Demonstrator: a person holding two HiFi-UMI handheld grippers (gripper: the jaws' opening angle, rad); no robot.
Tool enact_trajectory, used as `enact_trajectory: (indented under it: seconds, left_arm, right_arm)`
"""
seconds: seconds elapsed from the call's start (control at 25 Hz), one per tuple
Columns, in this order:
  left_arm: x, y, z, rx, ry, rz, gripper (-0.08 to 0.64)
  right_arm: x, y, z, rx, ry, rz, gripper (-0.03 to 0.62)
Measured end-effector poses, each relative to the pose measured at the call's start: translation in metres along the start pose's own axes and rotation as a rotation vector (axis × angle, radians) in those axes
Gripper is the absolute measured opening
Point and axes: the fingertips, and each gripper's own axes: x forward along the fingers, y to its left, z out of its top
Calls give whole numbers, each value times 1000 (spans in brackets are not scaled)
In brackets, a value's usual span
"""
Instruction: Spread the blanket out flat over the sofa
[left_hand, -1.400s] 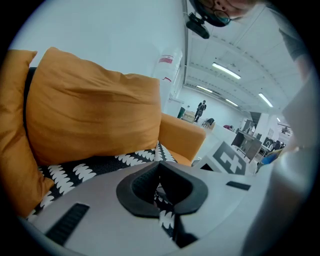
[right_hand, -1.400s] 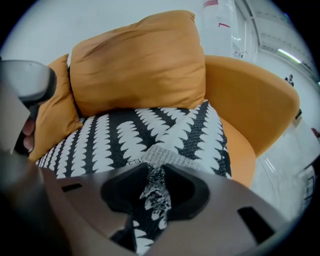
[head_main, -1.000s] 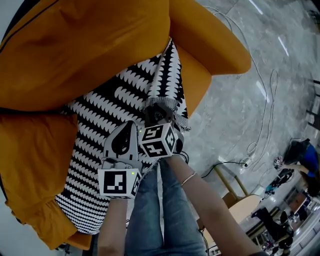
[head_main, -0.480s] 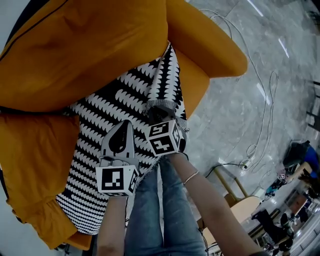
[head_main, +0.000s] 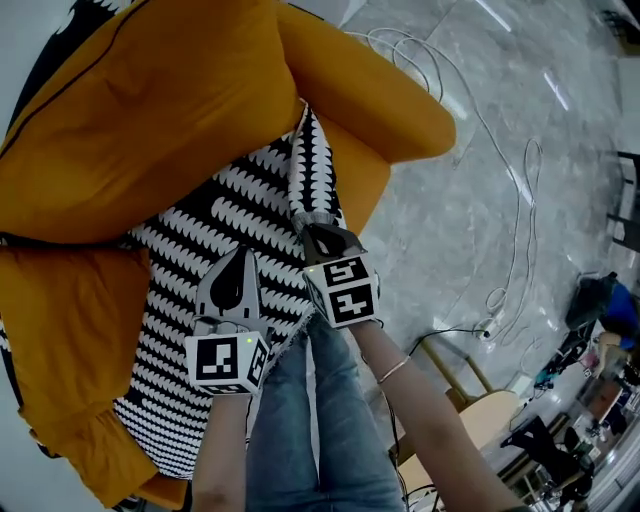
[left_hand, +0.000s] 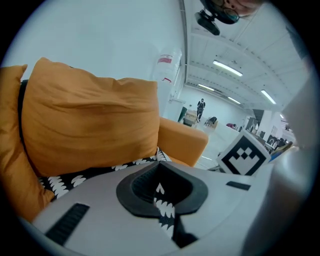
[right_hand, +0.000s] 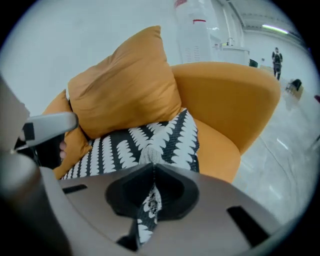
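Step in hand: gripping the blanket's near edge, ready to spread it; the spreading itself looks barely begun.
Left gripper (head_main: 243, 262): clenched on a thin pinch of blanket; in the left gripper view the patterned cloth runs down through the closed jaws (left_hand: 160, 192).
Right gripper (head_main: 312, 230): clenched too, on a gathered fold of the same blanket (right_hand: 151, 192).
Gripper spacing: close together, near the front of the seat, right one further toward the armrest.
Blanket (head_main: 215, 235): black-and-white weave, lying on the seat of the orange sofa (head_main: 385, 95), below the big back cushion (head_main: 130, 110). It covers the seat only; backrest and arms are bare.
Long axis: in the head view, from the seat's lower-left front corner up and right toward the gap between cushion and armrest.
Fold: a raised ridge runs from the right gripper to that back corner, so the cloth is not flat.
Next move (judgement): draw the two held points apart sideways to pull out the ridge, keeping both grips firm.
Risk (judgement): thin pinches may slip under tension.
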Motion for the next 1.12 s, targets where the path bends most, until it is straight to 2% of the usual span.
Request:
enact_trajectory:
  seconds: [0.16,0.28,0.6,0.8,1.12]
  left_arm:
    - [16,-8,35,1,14,-23,18]
    - [23,-24,46,13,27,-50,18]
    - [59,-75,25,38,58,-113,18]
    - [82,-89,46,62,71,-131,17]
    - [45,-90,27,66,67,-143,18]
  right_arm:
    - [-21,-27,41,134,-59,23,21]
    - [-34,-49,53,185,-81,14,21]
    - [-40,-119,26,247,-92,-42,21]
    - [-46,-152,42,289,-113,-70,21]
    - [-53,-135,8,326,-107,-85,22]
